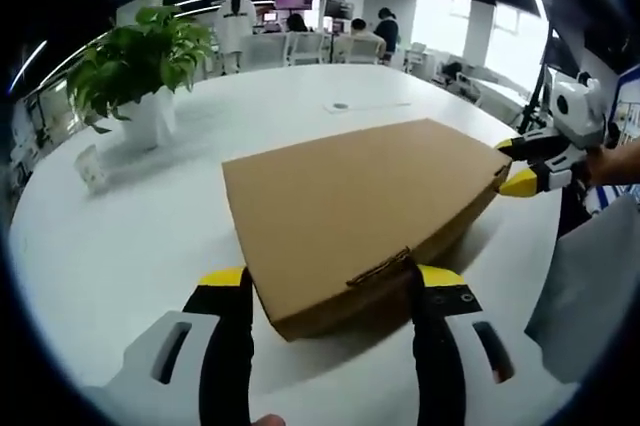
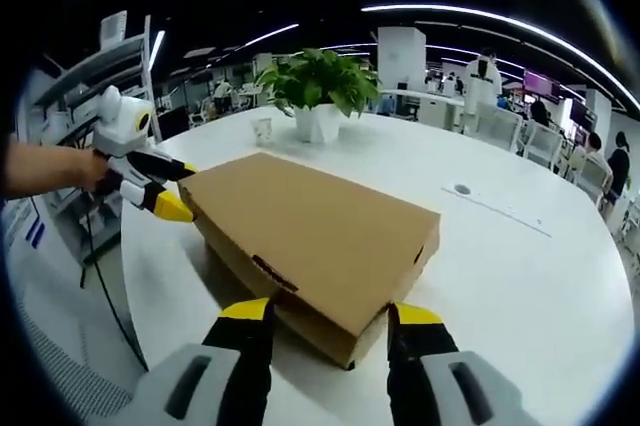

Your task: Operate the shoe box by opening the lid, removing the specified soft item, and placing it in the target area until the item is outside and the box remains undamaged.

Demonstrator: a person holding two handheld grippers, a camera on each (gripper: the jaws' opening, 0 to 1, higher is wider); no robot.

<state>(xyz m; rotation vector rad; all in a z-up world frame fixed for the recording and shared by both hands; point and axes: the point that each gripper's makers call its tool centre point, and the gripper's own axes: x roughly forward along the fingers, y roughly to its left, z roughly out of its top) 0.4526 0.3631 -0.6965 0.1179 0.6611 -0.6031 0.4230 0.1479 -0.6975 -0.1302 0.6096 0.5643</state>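
Observation:
A closed brown cardboard shoe box lies flat on the white round table. Its lid tab faces me. My left gripper stands open, its yellow-tipped jaws on either side of the box's near end. The right gripper comes in from the right, open, its two fingers above and below the box's far corner. In the right gripper view the same box lies between the open jaws of my right gripper. There, a hand holds the left gripper at the box's left corner.
A potted plant in a white pot stands at the back left of the table, with a small card beside it. A small round inset and a paper sheet lie beyond the box. Chairs and people are behind. The table edge runs close by.

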